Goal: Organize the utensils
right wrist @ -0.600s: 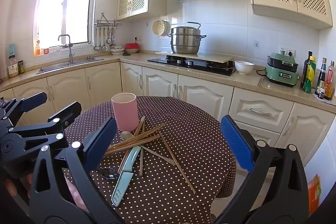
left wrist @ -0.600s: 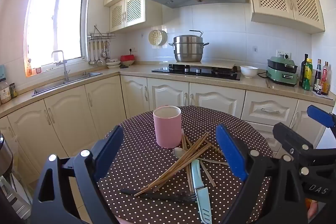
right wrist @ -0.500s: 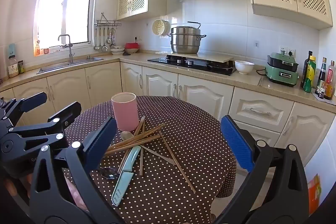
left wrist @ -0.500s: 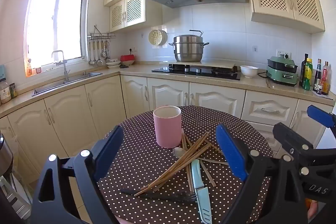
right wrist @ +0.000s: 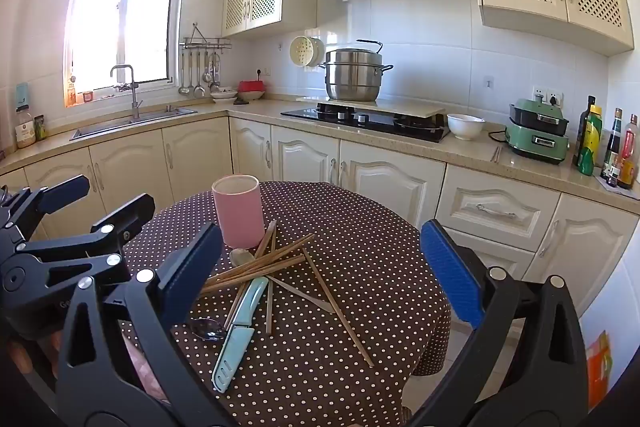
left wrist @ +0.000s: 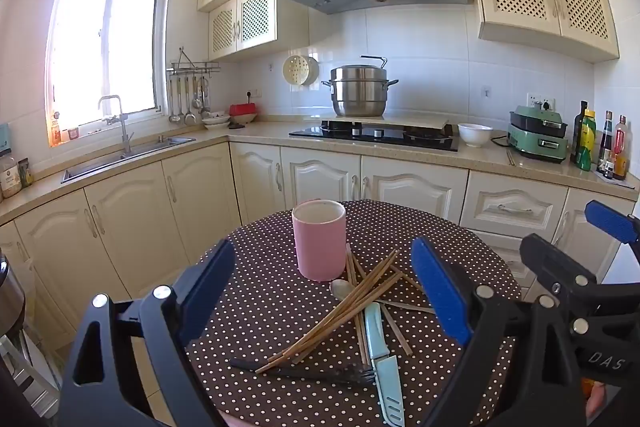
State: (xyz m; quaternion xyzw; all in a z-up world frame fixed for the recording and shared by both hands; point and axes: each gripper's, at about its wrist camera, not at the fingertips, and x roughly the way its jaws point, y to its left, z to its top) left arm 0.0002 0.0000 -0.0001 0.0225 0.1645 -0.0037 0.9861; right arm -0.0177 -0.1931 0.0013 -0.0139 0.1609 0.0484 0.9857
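A pink cup [left wrist: 319, 240] stands upright on a round table with a brown polka-dot cloth [left wrist: 256, 311]. In front of it lies a loose pile: several wooden chopsticks [left wrist: 340, 311], a metal spoon [left wrist: 340, 289], a black fork [left wrist: 320, 373] and a light-blue sheathed knife [left wrist: 382, 355]. My left gripper [left wrist: 322, 291] is open and empty, held above the near table edge. My right gripper [right wrist: 320, 267] is open and empty, to the right of the left one. The right wrist view shows the cup [right wrist: 238, 211], the chopsticks [right wrist: 260, 267] and the knife [right wrist: 238, 331].
Cream kitchen cabinets and a counter [left wrist: 480, 157] run behind the table, with a sink [left wrist: 120, 157] at left, a hob with a steel pot [left wrist: 360, 91], a white bowl [left wrist: 474, 134] and bottles [left wrist: 600, 147] at right.
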